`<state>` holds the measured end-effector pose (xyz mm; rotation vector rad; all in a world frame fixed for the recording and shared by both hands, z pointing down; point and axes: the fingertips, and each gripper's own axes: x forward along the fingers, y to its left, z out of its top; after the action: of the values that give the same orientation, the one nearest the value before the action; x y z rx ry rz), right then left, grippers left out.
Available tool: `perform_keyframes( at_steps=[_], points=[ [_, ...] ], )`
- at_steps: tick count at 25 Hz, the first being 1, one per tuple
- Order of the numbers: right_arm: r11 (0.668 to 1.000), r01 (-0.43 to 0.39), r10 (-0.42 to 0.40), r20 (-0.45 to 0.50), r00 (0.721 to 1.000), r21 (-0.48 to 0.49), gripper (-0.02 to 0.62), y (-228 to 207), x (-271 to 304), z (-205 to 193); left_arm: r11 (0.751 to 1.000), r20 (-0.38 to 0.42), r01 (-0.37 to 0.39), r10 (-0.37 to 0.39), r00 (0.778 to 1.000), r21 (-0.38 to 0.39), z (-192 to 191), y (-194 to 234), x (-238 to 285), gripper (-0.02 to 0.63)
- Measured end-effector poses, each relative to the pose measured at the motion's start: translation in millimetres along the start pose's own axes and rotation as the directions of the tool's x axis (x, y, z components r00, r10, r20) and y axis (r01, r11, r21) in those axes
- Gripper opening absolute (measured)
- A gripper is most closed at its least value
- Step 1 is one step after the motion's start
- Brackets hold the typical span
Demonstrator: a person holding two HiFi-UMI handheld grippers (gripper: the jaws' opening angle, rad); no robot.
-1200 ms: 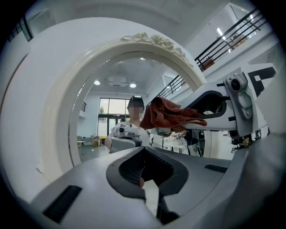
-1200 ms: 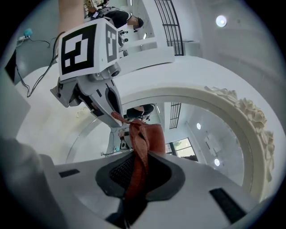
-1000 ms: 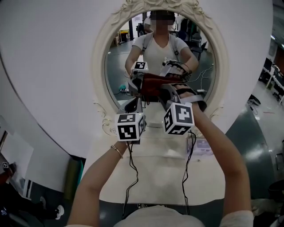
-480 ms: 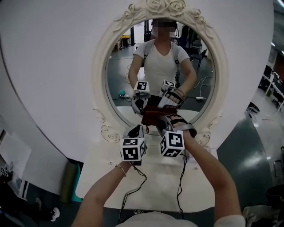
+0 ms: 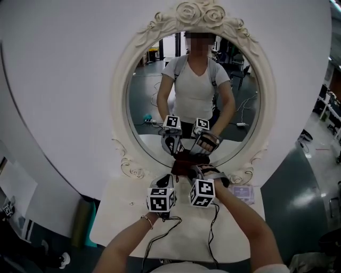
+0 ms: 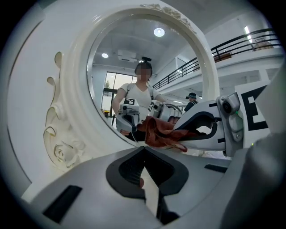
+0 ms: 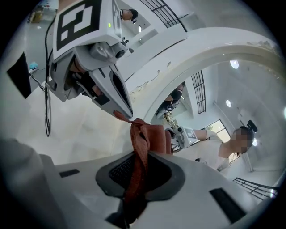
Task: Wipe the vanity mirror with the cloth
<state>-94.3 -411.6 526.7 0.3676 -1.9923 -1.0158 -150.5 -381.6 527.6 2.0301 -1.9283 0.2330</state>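
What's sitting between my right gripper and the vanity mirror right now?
Only the reddish-brown cloth, which the right gripper clamps, bunched ahead of its jaws toward the vanity mirror; the right gripper view shows this.

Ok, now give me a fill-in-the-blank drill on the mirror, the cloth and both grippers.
The right gripper is shut on a dark red ___.
The left gripper has its jaws together and holds ___.
The white frame of the vanity mirror is carved at its top with ___.
Missing words: cloth; nothing; roses.
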Motion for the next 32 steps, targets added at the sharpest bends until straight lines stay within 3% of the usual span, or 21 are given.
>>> perform_keyframes(
  at_steps=[9,16,24,32],
  points=[
    [0.997,-0.076,0.077,-0.016,0.997,0.034,0.063,31.5,17.7,-9.3,1.0,-0.074,-0.002,-0.001,0.997,-0.031,-45.0,-1.3,3.5,0.003],
    [0.994,-0.094,0.094,-0.006,0.996,0.056,0.061,30.5,16.9,-8.4,0.997,-0.086,-0.008,0.001,0.996,-0.081,-51.8,-0.7,1.7,0.003],
    [0.997,-0.059,0.056,0.051,0.997,0.054,0.063,-9.6,-22.7,2.3,1.0,-0.012,0.027,-0.027,1.0,0.0,10.1,-12.3,-11.7,0.003],
    [0.992,0.123,-0.125,0.063,0.99,0.034,0.063,-102.6,-96.2,9.4,0.993,0.106,0.054,-0.066,0.992,0.109,114.1,-32.8,-15.6,0.003]
  ],
)
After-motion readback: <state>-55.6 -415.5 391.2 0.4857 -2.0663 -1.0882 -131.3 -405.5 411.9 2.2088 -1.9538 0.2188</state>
